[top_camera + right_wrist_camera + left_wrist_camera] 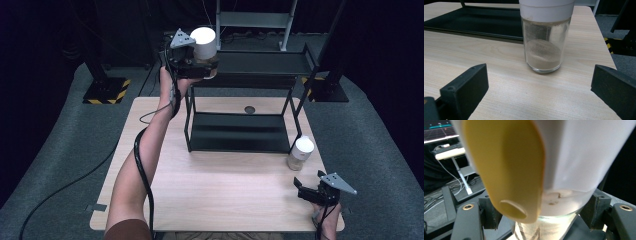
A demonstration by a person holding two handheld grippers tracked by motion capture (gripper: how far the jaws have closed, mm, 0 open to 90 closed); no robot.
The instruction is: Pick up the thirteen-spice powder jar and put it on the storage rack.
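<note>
We see a glass spice jar [204, 46] with a white cap, clamped in the left claw [197, 62] at the black rack's top shelf [260, 62]; close up, a yellow flap hides much of its cap. A second jar [545, 37] of pale powder stands on the counter [220, 185] before the right claw [310, 192], whose jaws are spread apart.

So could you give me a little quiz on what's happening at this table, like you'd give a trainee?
1. True or false: the right tongs are shut on the jar standing on the table.
2. Which tongs hold the white-capped jar up by the black rack: left or right?
3. What does the standing jar's glass show inside?

Key:
1. False: open, apart from it.
2. The left tongs.
3. Pale brownish powder, low in the glass.
</note>
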